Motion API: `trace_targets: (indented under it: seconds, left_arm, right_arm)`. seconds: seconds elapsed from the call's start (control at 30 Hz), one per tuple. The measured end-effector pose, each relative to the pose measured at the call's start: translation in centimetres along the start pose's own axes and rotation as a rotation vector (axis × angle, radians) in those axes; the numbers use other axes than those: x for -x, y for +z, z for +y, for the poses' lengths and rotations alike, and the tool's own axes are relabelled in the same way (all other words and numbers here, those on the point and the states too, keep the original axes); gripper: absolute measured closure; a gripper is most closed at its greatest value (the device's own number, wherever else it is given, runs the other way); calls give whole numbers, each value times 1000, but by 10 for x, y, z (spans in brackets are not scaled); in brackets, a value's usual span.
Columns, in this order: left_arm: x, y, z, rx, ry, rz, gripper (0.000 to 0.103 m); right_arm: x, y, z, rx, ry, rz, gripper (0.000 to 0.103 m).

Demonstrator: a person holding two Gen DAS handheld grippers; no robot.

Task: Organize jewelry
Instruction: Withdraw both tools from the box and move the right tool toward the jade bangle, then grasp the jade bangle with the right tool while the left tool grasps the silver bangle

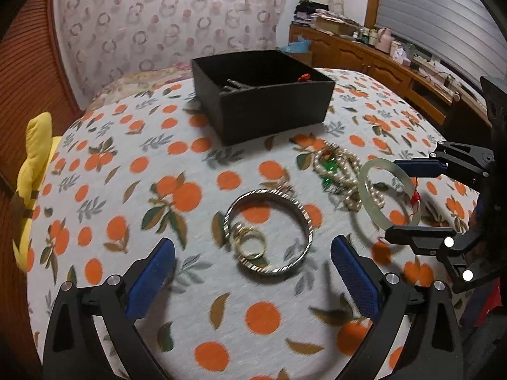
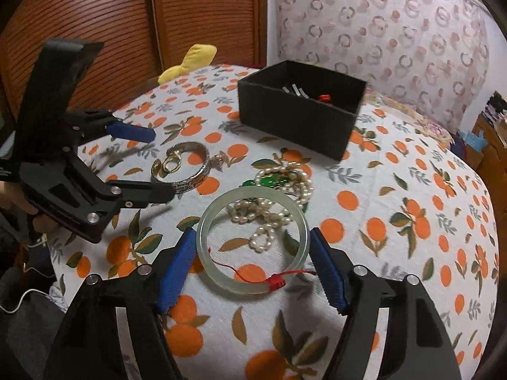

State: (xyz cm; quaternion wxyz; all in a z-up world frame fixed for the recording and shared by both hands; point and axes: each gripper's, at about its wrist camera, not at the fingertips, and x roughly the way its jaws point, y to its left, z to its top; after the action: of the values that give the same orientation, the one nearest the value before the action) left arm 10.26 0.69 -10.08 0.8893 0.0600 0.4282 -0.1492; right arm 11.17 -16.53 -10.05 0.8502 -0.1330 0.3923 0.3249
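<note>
On the orange-print table (image 1: 133,171), the left gripper (image 1: 253,272) hangs spread wide just before the silver bangle (image 1: 269,231), which lies left of the jade bangle (image 2: 253,243) with gold rings (image 1: 248,242) inside it. Pearl strands (image 2: 272,212) reach into the jade bangle from behind. The right gripper (image 2: 253,272) is spread, its pads flanking the jade bangle. The black box (image 2: 301,107) sits beyond it.

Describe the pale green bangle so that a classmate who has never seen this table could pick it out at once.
Start at the black box on the orange-print tablecloth. Nearer the camera lies a heap of pearl strands, and the pale green bangle rests partly over it, between the right gripper's open jaws. Unlike the patterned silver bangle to its left, it is smooth, translucent and carries a red cord knot.
</note>
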Motion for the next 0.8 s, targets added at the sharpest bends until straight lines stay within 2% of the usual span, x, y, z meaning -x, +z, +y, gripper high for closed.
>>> trace_targets:
  seconds: [0.1,0.13,0.2,0.37,0.47,0.5,0.63,0.8]
  left_arm:
    - [-4,5,-4,-7,-8,2,9]
    - [-5,5,-4,-8,-11,5,16]
    - [-8,8,-6,-9,-11,17,24]
    - [-13,12,-8,-20,12,22,29]
    - [-13,12,-10,-30,26,15,40]
    - [-12,12,-10,-34,27,11,47]
    - [-9,9,-11,-36,25,6,47]
    - [5,10,-8,-7,23,-42,47]
  right_arm:
    - [7,-2,-5,-12,-5,-15,29]
    - [9,-2,-6,-14,-8,-18,29]
    - [12,-4,-9,-21,-16,-23,29]
    - [14,-7,-14,-34,-21,-26,29]
    - [15,-8,-15,-36,-20,-28,29]
    - [15,-8,-15,-36,-19,-29,29]
    - [15,-7,-15,-36,-20,-30,29]
    - [20,-5,-17,-43,-19,-48,29]
